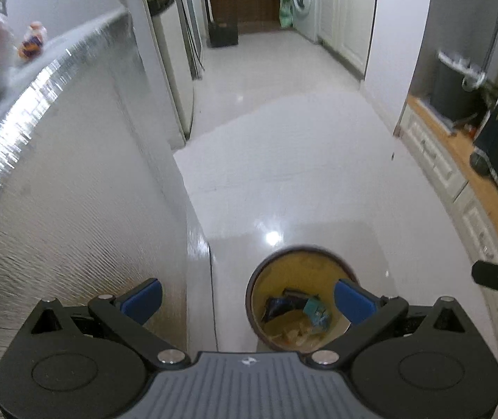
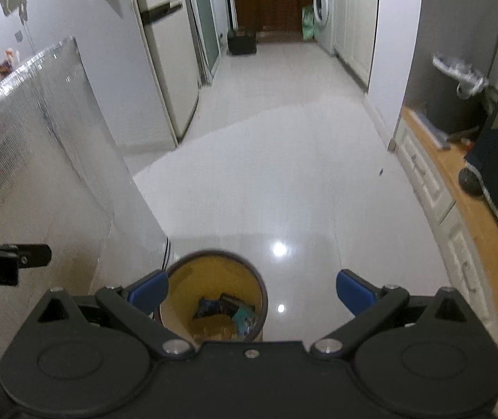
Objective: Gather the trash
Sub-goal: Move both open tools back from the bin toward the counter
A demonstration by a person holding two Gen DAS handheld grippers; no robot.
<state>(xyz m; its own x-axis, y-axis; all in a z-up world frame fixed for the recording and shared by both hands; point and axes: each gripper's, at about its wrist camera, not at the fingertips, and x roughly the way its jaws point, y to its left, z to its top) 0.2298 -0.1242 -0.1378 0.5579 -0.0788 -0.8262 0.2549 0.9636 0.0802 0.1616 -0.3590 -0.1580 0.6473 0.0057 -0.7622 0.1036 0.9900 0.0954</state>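
Round bin (image 1: 301, 300) is standing on the white floor (image 1: 283, 174), yellow-lined, holding dark and teal wrappers (image 1: 313, 310). Left tool (image 1: 247, 298) and right tool (image 2: 252, 291) are hovering above it, both spread wide, gripping nothing. Left view alone is showing bottles (image 1: 32, 40) on the desk (image 1: 39, 80)

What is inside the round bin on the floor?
The round bin holds crumpled wrappers, dark and teal ones on paler scraps. The bottom under them is covered.

Left gripper (image 1: 247, 300) spread wide, blue fingertips (image 1: 143, 300) far apart. Right gripper (image 2: 252, 295) likewise wide, holding nothing. Both pointing forward and down.
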